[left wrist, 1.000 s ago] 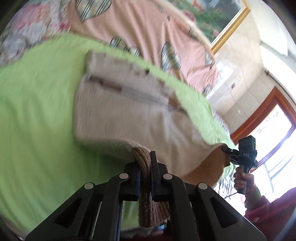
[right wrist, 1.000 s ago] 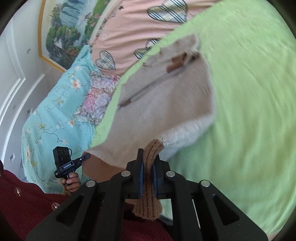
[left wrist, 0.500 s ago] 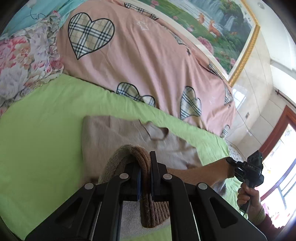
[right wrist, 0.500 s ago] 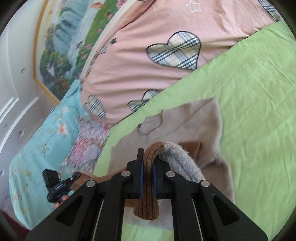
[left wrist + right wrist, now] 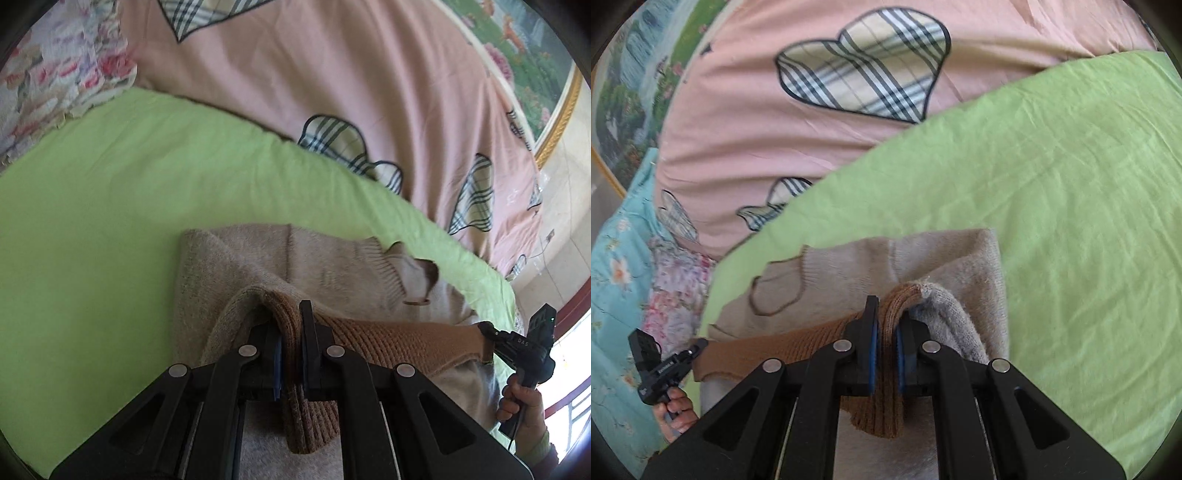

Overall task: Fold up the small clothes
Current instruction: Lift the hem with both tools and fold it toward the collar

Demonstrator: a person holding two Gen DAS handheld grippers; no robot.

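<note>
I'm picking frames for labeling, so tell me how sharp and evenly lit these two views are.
Left wrist view: sweater fairly sharp, pink quilt smeared by motion blur, window blown out at the right edge. Right wrist view: evenly lit, green sheet slightly soft. Both bend strongly at the fisheye rim.

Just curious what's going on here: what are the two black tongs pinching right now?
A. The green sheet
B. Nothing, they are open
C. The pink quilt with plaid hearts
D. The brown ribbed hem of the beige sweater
D: both the left tongs and the right tongs are closed on the brown ribbed hem of the sweater, which lies on the green sheet.
</note>
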